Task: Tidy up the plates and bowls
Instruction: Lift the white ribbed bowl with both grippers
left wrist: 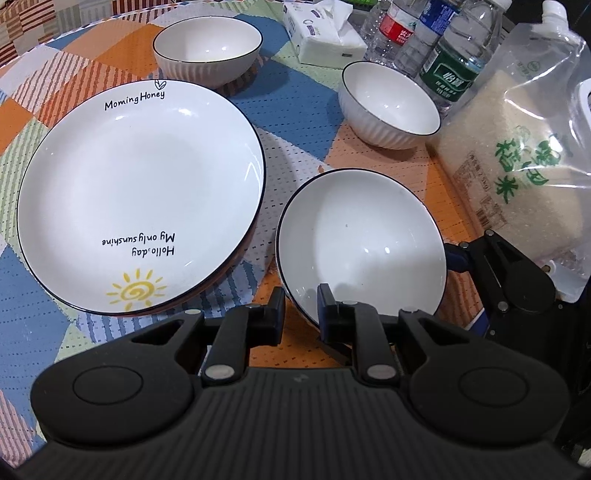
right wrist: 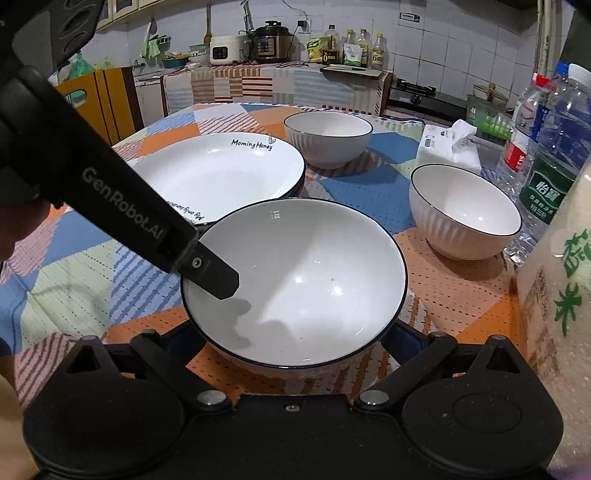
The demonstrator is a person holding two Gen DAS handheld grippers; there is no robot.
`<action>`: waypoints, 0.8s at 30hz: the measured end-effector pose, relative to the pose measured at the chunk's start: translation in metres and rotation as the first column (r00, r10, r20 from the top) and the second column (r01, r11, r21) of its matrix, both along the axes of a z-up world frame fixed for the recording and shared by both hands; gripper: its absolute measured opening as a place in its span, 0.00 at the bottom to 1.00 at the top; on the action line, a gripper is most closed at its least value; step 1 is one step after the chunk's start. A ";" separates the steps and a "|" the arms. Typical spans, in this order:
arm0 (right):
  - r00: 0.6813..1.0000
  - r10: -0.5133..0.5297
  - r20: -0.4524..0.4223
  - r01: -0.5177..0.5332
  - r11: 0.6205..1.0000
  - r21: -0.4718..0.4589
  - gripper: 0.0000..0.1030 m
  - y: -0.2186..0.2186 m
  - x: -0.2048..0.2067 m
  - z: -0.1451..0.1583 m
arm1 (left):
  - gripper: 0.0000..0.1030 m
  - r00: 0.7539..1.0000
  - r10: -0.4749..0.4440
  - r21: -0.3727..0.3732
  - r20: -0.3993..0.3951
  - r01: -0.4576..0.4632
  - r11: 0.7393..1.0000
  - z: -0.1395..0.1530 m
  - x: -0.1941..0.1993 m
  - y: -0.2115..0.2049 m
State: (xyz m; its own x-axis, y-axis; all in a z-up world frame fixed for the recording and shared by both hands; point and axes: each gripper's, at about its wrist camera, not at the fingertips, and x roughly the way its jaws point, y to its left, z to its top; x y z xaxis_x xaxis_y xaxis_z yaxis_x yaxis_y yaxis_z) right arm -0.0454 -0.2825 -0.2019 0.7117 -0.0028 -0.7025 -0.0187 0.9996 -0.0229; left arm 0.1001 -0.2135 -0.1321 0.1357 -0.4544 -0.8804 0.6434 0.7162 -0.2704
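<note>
The near bowl sits on the table right in front of both grippers. The left gripper pinches its rim at 7 o'clock, one finger inside and one outside. The right gripper is spread wide, its fingers on either side of the bowl at 6 o'clock. I can't quite tell if they touch it, because the bowl hides the tips.

At 10 o'clock from the bowl, just beside it, lies the big plate with the sun picture. It seems to rest on another plate. Two more bowls stand apart: the far bowl at 11 o'clock and the side bowl at 1 o'clock. A rice bag is close at 3 o'clock, with water bottles and a tissue pack behind.

What could go wrong? A thin pinch on a smooth rim may slip, and the bowl could tip and drop. If it swings, it might knock the plate and chip it. It could also bump the rice bag or push a bottle over.
</note>
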 end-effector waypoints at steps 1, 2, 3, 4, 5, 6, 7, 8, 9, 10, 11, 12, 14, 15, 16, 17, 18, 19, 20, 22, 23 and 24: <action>1.000 0.001 -0.003 -0.001 1.000 0.006 0.98 -0.001 0.001 -0.002 | 0.16 1.000 0.002 0.004 0.000 -0.002 1.000 -0.002 0.000 0.000; 1.000 0.001 -0.007 -0.001 1.000 0.013 0.98 -0.001 0.002 -0.004 | 0.16 1.000 0.002 0.006 0.000 -0.002 1.000 -0.003 0.000 -0.001; 1.000 0.002 -0.006 -0.001 1.000 0.015 0.98 -0.001 0.002 -0.005 | 0.16 1.000 0.002 0.007 0.000 -0.002 1.000 -0.004 0.000 0.000; 1.000 0.002 -0.005 -0.002 1.000 0.013 0.98 -0.001 0.002 -0.006 | 0.16 1.000 0.005 0.004 0.002 -0.005 1.000 -0.004 0.000 0.000; 1.000 0.003 0.000 -0.003 1.000 0.013 0.98 -0.001 0.001 -0.007 | 0.16 1.000 0.007 0.001 0.000 -0.007 1.000 -0.004 0.001 0.000; 1.000 0.001 0.004 -0.001 1.000 0.017 0.98 -0.002 0.001 -0.008 | 0.16 1.000 0.009 0.000 -0.001 -0.009 1.000 -0.005 0.001 0.000; 1.000 -0.003 0.005 0.003 1.000 0.023 0.98 -0.003 0.000 -0.008 | 0.16 1.000 0.010 0.002 -0.003 -0.010 1.000 -0.005 0.001 0.000; 1.000 -0.009 0.002 0.009 1.000 0.029 0.98 -0.003 -0.001 -0.007 | 0.16 1.000 0.009 0.005 -0.004 -0.009 1.000 -0.005 0.002 0.000; 1.000 -0.014 -0.002 0.014 0.999 0.034 0.98 -0.004 -0.002 -0.007 | 0.16 1.000 0.007 0.008 -0.003 -0.007 1.000 -0.005 0.002 0.000; 1.000 -0.020 -0.007 0.021 0.999 0.035 0.98 -0.004 -0.004 -0.006 | 0.16 1.000 0.005 0.011 -0.002 -0.005 1.000 -0.005 0.001 0.000; 1.000 -0.025 -0.007 0.025 0.999 0.031 0.98 -0.005 -0.006 -0.005 | 0.18 1.000 0.002 0.014 0.000 -0.002 1.000 -0.005 0.001 0.000; 1.000 -0.028 -0.006 0.029 0.999 0.030 0.98 -0.005 -0.010 -0.003 | 0.18 1.000 -0.001 0.019 0.004 0.001 1.000 -0.004 0.001 -0.001; 1.000 -0.027 -0.004 0.027 0.999 0.042 0.98 -0.007 -0.020 0.002 | 0.19 1.000 -0.003 0.023 -0.003 0.003 1.000 -0.002 0.002 0.000; 1.000 -0.017 0.001 0.017 0.998 0.053 0.98 -0.008 -0.026 0.007 | 0.19 1.000 -0.004 0.025 -0.008 0.004 1.000 -0.001 0.002 -0.001; 1.000 -0.012 0.013 0.011 0.998 0.058 0.98 -0.009 -0.031 0.011 | 0.20 1.000 -0.009 0.026 -0.011 0.009 1.000 0.001 0.002 0.000; 1.000 -0.011 0.029 0.010 0.998 0.060 0.98 -0.011 -0.037 0.016 | 0.21 1.000 -0.017 0.026 -0.011 0.017 1.000 0.004 0.002 0.000; 0.999 -0.014 0.042 0.011 0.998 0.060 0.98 -0.012 -0.042 0.021 | 0.24 1.000 -0.025 0.026 -0.006 0.025 0.999 0.007 0.002 0.000; 0.998 -0.019 0.056 0.015 0.998 0.063 0.98 -0.013 -0.047 0.027 | 0.25 1.000 -0.030 0.025 0.002 0.030 0.999 0.010 0.001 0.000; 0.997 -0.027 0.073 0.022 0.997 0.067 0.98 -0.016 -0.050 0.032 | 0.27 0.999 -0.033 0.023 0.012 0.033 0.999 0.014 0.000 0.000; 0.993 -0.049 0.112 0.039 0.996 0.084 0.98 -0.021 -0.056 0.043 | 0.29 0.998 -0.042 0.011 0.035 0.042 0.999 0.024 0.000 0.000; 0.990 -0.061 0.130 0.049 0.994 0.096 0.98 -0.024 -0.058 0.048 | 0.31 0.998 -0.044 0.003 0.044 0.044 0.999 0.029 0.000 0.000; 0.986 -0.076 0.150 0.060 0.992 0.111 0.98 -0.026 -0.059 0.054 | 0.32 0.998 -0.043 -0.007 0.052 0.043 0.999 0.034 0.000 0.001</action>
State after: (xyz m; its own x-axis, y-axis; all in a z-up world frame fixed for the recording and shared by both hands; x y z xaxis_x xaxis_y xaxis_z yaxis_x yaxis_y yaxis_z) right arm -0.1044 -0.3087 -0.1483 0.8119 0.0131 -0.5836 0.0452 0.9953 0.0853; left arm 0.1006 -0.2129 -0.0983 0.1615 -0.4675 -0.8691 0.6869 0.6856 -0.2411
